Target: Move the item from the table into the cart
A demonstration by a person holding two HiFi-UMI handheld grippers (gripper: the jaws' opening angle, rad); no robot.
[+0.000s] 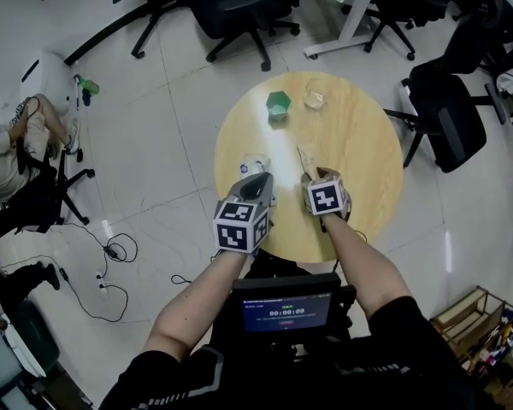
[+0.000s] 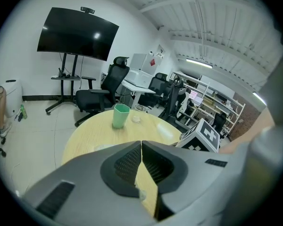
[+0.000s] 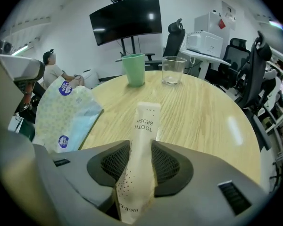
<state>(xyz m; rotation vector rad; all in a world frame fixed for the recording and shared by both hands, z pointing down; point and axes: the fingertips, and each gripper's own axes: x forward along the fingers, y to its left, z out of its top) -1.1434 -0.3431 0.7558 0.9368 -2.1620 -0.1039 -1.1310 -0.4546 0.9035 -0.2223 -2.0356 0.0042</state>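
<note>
Pickup step: right gripper (image 3: pixel 141 144) fingers clamped on toothbrush packet (image 3: pixel 145 120) atop worktop (image 3: pixel 203 112); left gripper (image 2: pixel 141 146) fingers together, empty. Next: lift, find cart.

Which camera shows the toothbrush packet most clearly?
The right gripper view: the toothbrush packet stands pinched between the jaws there, its print readable. The head view shows only a thin strip of it; the left gripper view shows none.

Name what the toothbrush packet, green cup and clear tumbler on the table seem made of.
The toothbrush packet looks like matte cream paper, creased, with printed lettering. The green cup is probably plastic: opaque with a soft, even sheen. The clear tumbler is glass or clear plastic, see-through with bright rim highlights; cannot tell which.
</note>
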